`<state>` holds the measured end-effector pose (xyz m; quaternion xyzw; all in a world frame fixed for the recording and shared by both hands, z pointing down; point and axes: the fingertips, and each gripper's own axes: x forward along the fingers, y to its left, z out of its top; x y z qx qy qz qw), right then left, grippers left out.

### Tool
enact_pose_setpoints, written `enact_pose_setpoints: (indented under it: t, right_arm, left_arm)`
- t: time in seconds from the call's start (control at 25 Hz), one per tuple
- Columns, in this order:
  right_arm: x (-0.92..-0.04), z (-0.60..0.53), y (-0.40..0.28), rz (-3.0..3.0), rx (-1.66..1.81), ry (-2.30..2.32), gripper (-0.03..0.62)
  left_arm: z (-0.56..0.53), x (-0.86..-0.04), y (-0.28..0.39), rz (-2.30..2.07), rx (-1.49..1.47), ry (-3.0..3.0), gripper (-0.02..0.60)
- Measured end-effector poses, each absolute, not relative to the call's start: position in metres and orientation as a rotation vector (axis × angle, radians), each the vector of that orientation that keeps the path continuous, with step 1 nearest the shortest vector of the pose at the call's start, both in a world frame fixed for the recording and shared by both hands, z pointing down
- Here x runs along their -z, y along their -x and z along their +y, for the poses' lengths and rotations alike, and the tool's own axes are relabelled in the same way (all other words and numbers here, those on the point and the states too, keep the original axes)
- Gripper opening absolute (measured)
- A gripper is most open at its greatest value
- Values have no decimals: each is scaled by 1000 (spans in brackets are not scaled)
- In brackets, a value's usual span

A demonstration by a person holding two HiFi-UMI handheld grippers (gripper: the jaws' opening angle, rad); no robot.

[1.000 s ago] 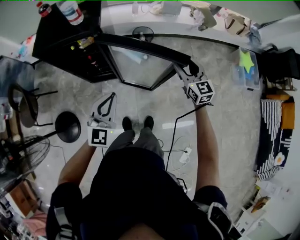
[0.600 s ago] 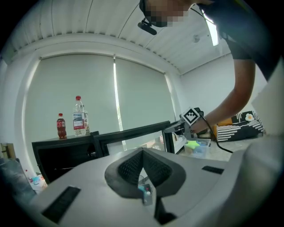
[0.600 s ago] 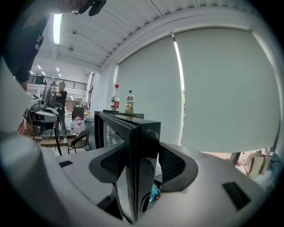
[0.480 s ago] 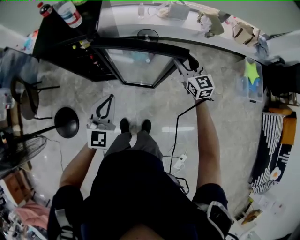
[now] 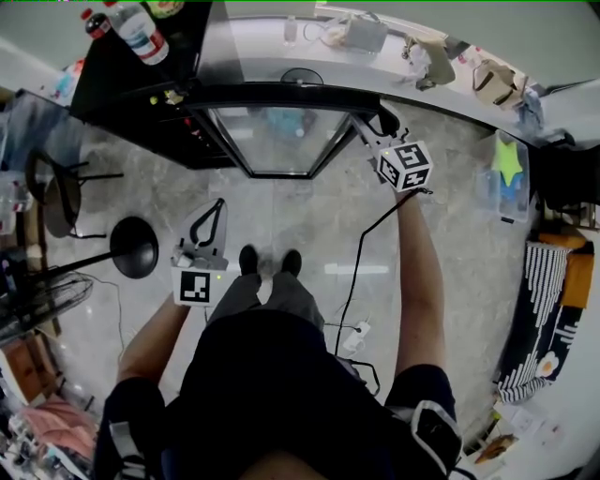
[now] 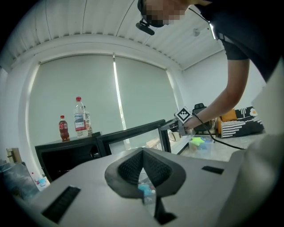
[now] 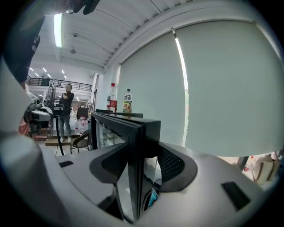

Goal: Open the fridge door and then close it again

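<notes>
Black glass fridge door [image 7: 133, 133] is gripped by R gripper [image 7: 137, 166]; L gripper [image 6: 143, 155] is shut, empty. Plastic bottles' [image 6: 80, 117] labels can't be read. Far person [image 7: 68, 104] is seen only in right gripper view.

Bottles [image 5: 139, 28] atop fridge [image 5: 131, 94]; door [image 5: 277, 136] swung out before the shoes [image 5: 270, 261]; right claw [image 5: 373, 127] astride its edge; left claw [image 5: 220, 200] apart, leftward.

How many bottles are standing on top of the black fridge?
3. A small cola bottle, a tall water bottle beside it, and a yellow-labelled bottle next to that. Others may be hidden.
</notes>
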<state>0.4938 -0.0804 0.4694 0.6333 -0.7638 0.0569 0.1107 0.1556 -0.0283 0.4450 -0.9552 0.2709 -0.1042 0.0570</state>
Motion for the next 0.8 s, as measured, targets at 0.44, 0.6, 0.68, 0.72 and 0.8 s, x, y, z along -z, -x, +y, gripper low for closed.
enact_pose_setpoints:
  t: [0.44, 0.6, 0.68, 0.72, 0.8]
  right_arm:
    - [-471, -112, -512, -2274, -142, -1818, 225]
    - [-471, -122, -517, -2283, -131, -1809, 225]
    - [-471, -126, -518, -2287, -130, -1802, 226]
    - [-471, -128, -519, -2288, -131, -1798, 226]
    - [-471, -131, -521, -2290, -130, -1791, 227]
  left_arm:
    - [-35, -448, -160, 838, 334, 2879, 21]
    - [-38, -451, -160, 849, 354, 2867, 21]
    - [-39, -451, -161, 846, 358, 2858, 21]
    - [-39, -450, -161, 846, 353, 2854, 21]
    - [-39, -450, -163, 853, 344, 2855, 21]
